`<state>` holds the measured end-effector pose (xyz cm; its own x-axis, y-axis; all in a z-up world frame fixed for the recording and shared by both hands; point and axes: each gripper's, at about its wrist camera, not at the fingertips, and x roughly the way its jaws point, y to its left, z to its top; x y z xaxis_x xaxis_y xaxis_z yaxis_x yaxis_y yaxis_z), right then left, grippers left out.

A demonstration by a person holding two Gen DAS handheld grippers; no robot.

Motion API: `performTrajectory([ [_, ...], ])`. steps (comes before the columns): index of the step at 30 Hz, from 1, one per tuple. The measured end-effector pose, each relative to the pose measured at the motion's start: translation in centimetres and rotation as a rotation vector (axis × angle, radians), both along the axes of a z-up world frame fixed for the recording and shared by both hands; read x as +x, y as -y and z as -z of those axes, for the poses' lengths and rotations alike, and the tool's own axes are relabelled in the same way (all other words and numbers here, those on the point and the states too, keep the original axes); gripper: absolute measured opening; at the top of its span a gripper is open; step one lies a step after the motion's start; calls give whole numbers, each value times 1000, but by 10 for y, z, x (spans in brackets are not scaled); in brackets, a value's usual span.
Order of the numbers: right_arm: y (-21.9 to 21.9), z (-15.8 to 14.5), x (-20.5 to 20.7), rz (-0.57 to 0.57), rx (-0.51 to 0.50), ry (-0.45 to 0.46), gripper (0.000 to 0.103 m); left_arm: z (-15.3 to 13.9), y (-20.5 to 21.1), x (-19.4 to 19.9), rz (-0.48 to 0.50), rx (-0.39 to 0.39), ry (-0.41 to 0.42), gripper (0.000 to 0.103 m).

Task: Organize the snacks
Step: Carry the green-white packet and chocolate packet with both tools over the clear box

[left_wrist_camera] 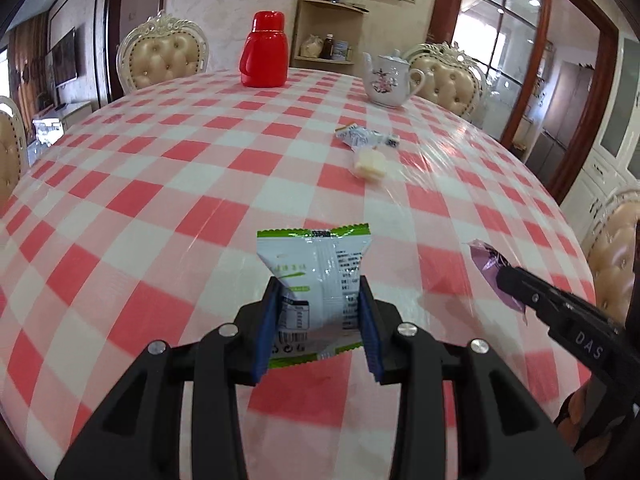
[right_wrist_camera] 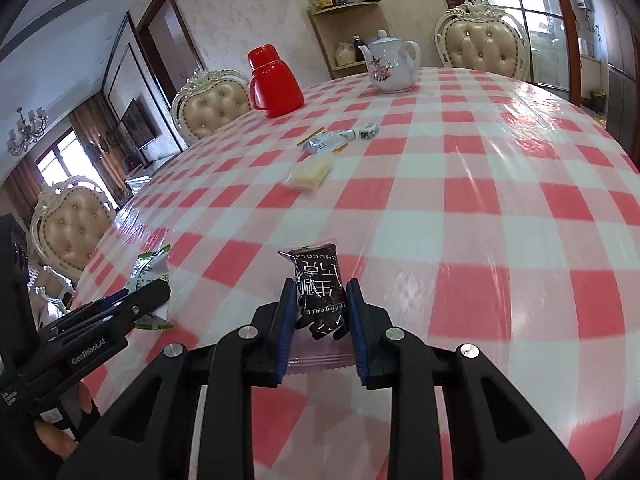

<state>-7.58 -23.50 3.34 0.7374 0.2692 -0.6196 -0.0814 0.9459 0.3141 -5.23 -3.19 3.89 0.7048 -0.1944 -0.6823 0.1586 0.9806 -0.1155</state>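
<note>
My left tongs [left_wrist_camera: 320,312] clamp the green packet [left_wrist_camera: 316,280], my right tongs [right_wrist_camera: 320,312] pinch the chocolate [right_wrist_camera: 320,292] — both above the worktop [left_wrist_camera: 160,200]. Slick wrappers could slip mid-carry.

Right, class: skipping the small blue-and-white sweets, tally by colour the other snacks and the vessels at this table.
Red flask: 1
White teapot: 1
Green-and-white packet, in left gripper: 1
Dark chocolate packet, in right gripper: 1
Pale yellow snack: 1
Total: 5

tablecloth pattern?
Red, pink and white checks on the tablecloth, under a clear glossy cover; right wrist view shows it best.
</note>
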Motion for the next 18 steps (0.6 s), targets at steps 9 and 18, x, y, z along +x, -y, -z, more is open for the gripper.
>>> performTrajectory([
  [9, -20, -3, -30, -54, -32, 9, 26, 1, -10, -44, 11, 78, 16, 37],
  [18, -49, -10, -47, -123, -67, 23, 26, 3, -37, -78, -3, 106, 16, 38],
])
